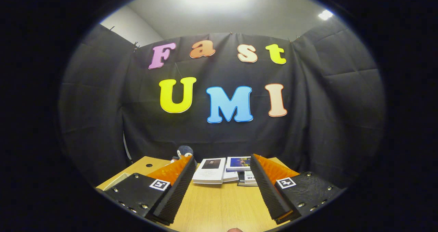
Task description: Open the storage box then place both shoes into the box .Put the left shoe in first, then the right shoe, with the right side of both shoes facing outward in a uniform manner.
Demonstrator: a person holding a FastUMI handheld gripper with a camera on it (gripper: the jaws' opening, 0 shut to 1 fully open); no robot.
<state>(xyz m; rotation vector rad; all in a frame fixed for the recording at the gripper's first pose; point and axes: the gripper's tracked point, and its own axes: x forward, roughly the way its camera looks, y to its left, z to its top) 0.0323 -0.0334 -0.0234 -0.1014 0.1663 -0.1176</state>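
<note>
Spread wide, the gripper [222, 177] holds nothing, its fingers over bare wooden table [219, 204]. No shoe or storage box can be made out. Beyond the fingertips lie booklets [209, 170] and cards; a small plush toy [184, 152] sits behind the left finger

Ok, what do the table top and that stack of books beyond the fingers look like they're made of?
The table looks like light wood or a wood-look laminate: pale tan with fine straight grain lines and a smooth, matte face. Which of the two, I cannot tell. The books look like paper with smooth printed covers, white page edges showing. The gripper fingers stand open above the table, holding nothing.
</note>
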